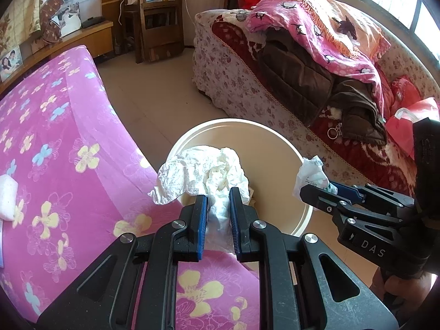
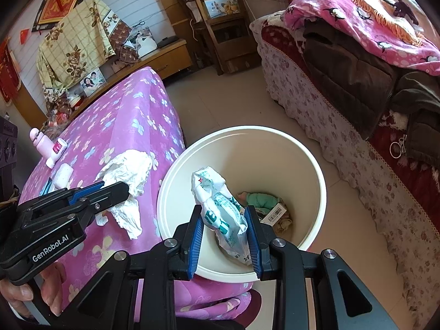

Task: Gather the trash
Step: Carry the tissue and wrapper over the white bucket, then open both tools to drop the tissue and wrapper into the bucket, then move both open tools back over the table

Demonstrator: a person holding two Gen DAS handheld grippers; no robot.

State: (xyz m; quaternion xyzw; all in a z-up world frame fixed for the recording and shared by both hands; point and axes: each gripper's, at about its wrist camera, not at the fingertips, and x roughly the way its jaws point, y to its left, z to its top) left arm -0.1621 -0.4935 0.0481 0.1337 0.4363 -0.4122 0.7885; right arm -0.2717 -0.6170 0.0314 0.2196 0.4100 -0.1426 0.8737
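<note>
White tissue (image 1: 209, 173) clamped in left gripper (image 1: 218, 206), at the bin (image 2: 316, 170) rim's 9 o'clock. Right gripper (image 2: 224, 236) pinches a wrapper (image 2: 222, 209) over the bin mouth. Drop step: shift left over the opening, then release both.

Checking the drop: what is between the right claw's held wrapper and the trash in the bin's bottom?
Nothing. In the right wrist view the wrapper hangs inside the bin, with only bare wall above the trash.
</note>
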